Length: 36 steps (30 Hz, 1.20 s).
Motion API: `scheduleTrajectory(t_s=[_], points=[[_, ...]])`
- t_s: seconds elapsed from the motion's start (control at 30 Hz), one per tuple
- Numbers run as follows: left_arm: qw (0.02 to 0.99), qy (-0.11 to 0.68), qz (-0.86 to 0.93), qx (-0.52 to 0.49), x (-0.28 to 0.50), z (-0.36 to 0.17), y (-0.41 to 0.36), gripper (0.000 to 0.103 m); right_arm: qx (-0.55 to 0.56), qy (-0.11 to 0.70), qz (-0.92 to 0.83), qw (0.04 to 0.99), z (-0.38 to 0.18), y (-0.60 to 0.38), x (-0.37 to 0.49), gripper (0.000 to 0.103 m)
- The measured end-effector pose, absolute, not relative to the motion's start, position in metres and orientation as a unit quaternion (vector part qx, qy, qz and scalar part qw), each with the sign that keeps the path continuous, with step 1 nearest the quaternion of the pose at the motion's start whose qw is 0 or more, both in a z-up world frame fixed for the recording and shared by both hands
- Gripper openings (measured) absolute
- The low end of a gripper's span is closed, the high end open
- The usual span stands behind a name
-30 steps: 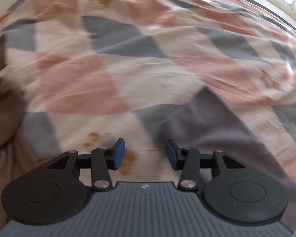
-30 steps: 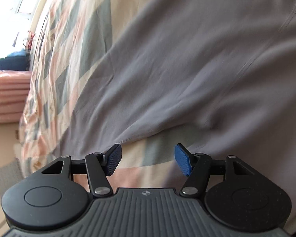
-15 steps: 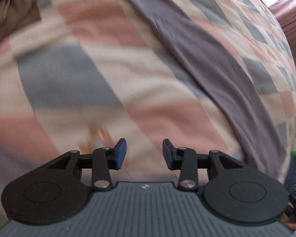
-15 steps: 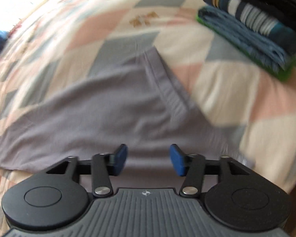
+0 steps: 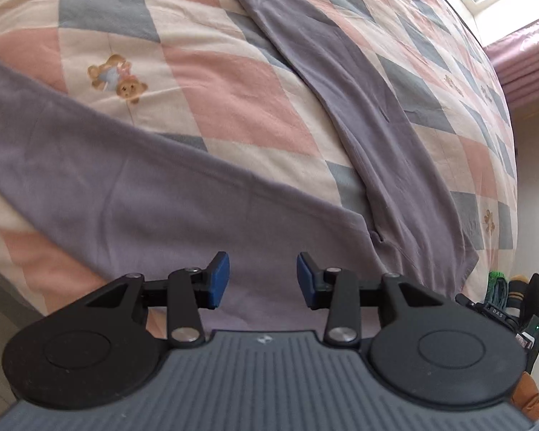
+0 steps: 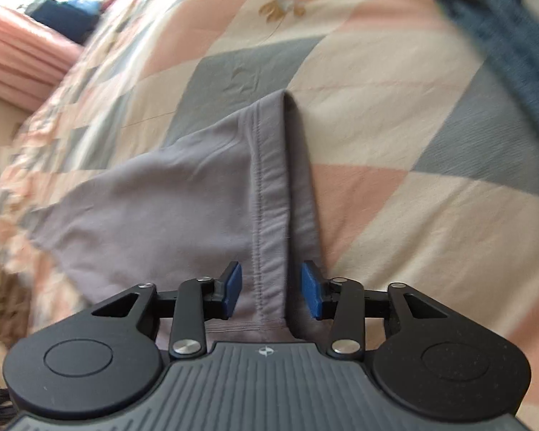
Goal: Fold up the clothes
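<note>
lying flat on the quilt (image 5: pixel 233 82), the purple pants (image 5: pixel 161 194) wait. both the left gripper (image 5: pixel 262 280) and right gripper (image 6: pixel 271 289) gape, empty. grabbing only one layer of the waistband (image 6: pixel 269 186) could bunch it.

We see the grey garment (image 5: pixel 133 194) cut off at the left edge of the left wrist view. Blur obscures the blue fabric (image 6: pixel 499 36) at upper right in the right wrist view.
</note>
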<state>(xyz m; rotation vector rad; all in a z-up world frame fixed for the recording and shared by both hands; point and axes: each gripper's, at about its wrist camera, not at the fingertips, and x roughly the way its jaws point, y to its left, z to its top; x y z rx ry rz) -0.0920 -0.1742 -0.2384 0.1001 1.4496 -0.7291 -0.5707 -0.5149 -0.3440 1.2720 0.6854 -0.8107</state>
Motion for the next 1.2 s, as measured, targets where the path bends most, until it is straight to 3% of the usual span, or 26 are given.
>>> scheduleTrajectory(t_s=[0.27, 0.37, 0.63, 0.7, 0.87, 1.07, 1.13, 1.2], points=[[0.717, 0.632, -0.293, 0.036, -0.109, -0.225, -0.17, 0.037, 0.576, 0.27, -0.304, 0.709, -0.345, -0.54, -0.576, 0.026], [0.717, 0.632, -0.291, 0.039, -0.113, -0.223, -0.174, 0.037, 0.596, 0.258, -0.276, 0.708, -0.349, -0.548, -0.582, 0.012], [0.712, 0.637, -0.293, 0.05, -0.117, -0.228, -0.188, 0.038, 0.616, 0.279, -0.274, 0.684, -0.37, -0.561, -0.582, 0.012], [0.708, 0.638, -0.297, 0.055, -0.118, -0.229, -0.192, 0.038, 0.596, 0.276, -0.286, 0.698, -0.364, -0.556, -0.58, 0.003], [0.699, 0.643, -0.303, 0.072, -0.119, -0.236, -0.201, 0.038, 0.54, 0.253, -0.352, 0.722, -0.342, -0.545, -0.587, 0.001], [0.694, 0.645, -0.309, 0.082, -0.117, -0.24, -0.206, 0.039, 0.534, 0.295, -0.371, 0.7, -0.357, -0.543, -0.581, 0.001], [0.695, 0.644, -0.308, 0.08, -0.115, -0.239, -0.204, 0.039, 0.541, 0.285, -0.383, 0.693, -0.355, -0.542, -0.581, 0.005], [0.697, 0.644, -0.306, 0.073, -0.112, -0.238, -0.202, 0.04, 0.54, 0.275, -0.387, 0.695, -0.348, -0.537, -0.585, 0.017]])
